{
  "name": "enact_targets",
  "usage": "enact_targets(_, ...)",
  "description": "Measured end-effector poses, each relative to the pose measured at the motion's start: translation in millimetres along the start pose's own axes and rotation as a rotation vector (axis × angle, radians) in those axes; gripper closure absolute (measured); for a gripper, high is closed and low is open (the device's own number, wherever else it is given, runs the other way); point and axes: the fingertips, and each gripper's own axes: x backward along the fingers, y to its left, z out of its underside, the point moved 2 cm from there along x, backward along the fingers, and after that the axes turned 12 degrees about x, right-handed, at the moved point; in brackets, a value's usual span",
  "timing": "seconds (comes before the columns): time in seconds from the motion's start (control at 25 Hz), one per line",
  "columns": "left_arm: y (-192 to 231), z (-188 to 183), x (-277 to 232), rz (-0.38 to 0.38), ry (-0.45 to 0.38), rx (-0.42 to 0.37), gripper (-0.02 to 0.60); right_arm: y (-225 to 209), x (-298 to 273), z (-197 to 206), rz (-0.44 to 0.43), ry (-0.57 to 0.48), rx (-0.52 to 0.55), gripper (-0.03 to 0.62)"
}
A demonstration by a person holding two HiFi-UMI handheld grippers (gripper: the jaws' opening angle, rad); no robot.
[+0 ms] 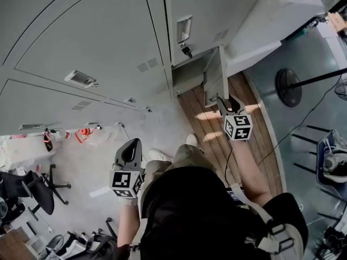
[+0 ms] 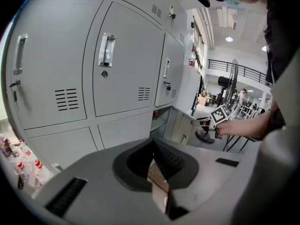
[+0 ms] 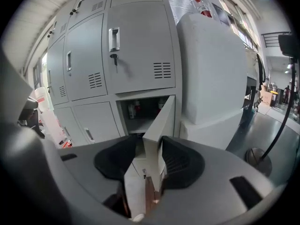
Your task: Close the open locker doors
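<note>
- A workshop with a pale speckled floor (image 1: 97, 172), a strip of wooden boards (image 1: 209, 129) at the foot of the lockers, and a smooth grey floor off to the right.
- A bank of grey lockers (image 1: 81, 37) fills the upper left of the head view. Its doors are closed except for one in the low row at the bank's right end.
- A big white block (image 1: 271, 15) stands against the right end of the lockers.
- The open locker door (image 3: 161, 121) swings out from that low compartment over the wooden boards. It is seen almost edge-on, with small bottles (image 3: 136, 109) on the shelf behind it.
- The person's right forearm (image 1: 252, 167) reaches forward over the boards, the wrist sloping down toward the door.
- The left forearm (image 1: 127, 226) is kept close in at the person's left side, low over the speckled floor and well apart from the lockers.
- The right gripper (image 1: 225, 104) is clamped on the free edge of the open locker door, whose panel fills the gap between its two pads.
- The left gripper (image 1: 130, 148) points toward the closed lockers and slightly down. Its jaws meet at the tips and nothing is between them.
- A round black stand base (image 1: 288, 86) sits on the grey floor to the right.
</note>
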Motion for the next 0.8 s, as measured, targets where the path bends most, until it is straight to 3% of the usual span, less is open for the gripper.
enact_targets(0.8,50,8,43,-0.142,-0.056,0.08,0.572,77,-55,-41,-0.16,-0.013,0.096,0.41)
